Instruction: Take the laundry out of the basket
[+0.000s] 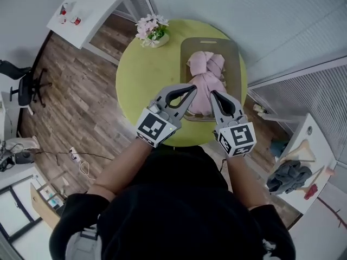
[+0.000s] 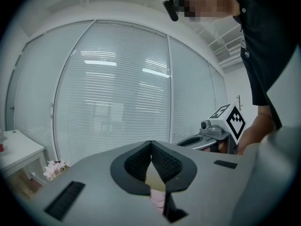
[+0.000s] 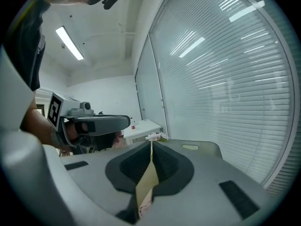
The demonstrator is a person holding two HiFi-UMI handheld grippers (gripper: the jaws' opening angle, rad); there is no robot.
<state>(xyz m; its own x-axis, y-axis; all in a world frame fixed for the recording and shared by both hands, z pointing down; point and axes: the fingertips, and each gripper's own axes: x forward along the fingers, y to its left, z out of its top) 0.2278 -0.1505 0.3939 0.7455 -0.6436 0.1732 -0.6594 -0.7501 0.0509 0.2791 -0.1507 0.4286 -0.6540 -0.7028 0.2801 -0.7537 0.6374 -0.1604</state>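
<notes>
A tan basket stands on the round yellow-green table, with a knotted heap of pink laundry inside it. My left gripper hovers over the basket's near left part, its tips above the pink cloth, jaws shut with nothing between them. My right gripper is just beside it over the near edge of the laundry, also shut and empty. In the left gripper view the shut jaws point at the window blinds. In the right gripper view the shut jaws point past the basket's rim.
A pot of pink flowers sits on the table left of the basket. A white desk and a black office chair stand at the left. At the right a shelf holds a grey cloth. Blinds close off the far side.
</notes>
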